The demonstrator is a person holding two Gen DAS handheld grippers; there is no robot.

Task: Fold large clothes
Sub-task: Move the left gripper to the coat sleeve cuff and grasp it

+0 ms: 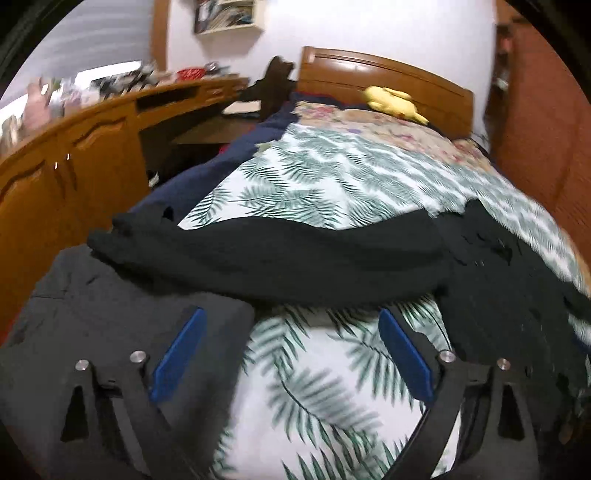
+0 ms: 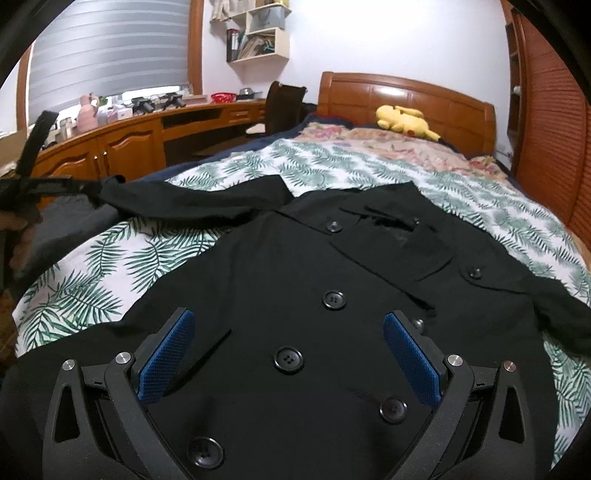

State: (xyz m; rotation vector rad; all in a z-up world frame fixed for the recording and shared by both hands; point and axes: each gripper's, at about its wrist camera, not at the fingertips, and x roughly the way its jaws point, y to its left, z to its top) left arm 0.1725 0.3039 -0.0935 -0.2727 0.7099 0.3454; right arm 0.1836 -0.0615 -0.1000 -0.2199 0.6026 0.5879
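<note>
Left gripper (image 1: 291,350) angled down, jaws wide, near coat sleeve (image 1: 258,258)

A bed (image 2: 498,221) under a palm-leaf cover fills the room's middle, its glossy wooden headboard (image 2: 406,96) against a pale wall (image 2: 388,37). A yellow plush toy (image 2: 404,122) lies at the head end, on a floral blanket (image 2: 399,147). Along the bed's left edge runs a long wooden desk (image 2: 125,136) with cabinet doors, cluttered on top. Above it a window blind (image 2: 110,48) hangs almost fully lowered, daylight showing beneath. White wall shelves (image 2: 258,33) hold books. A slatted wooden door (image 2: 554,122) stands at the right.
</note>
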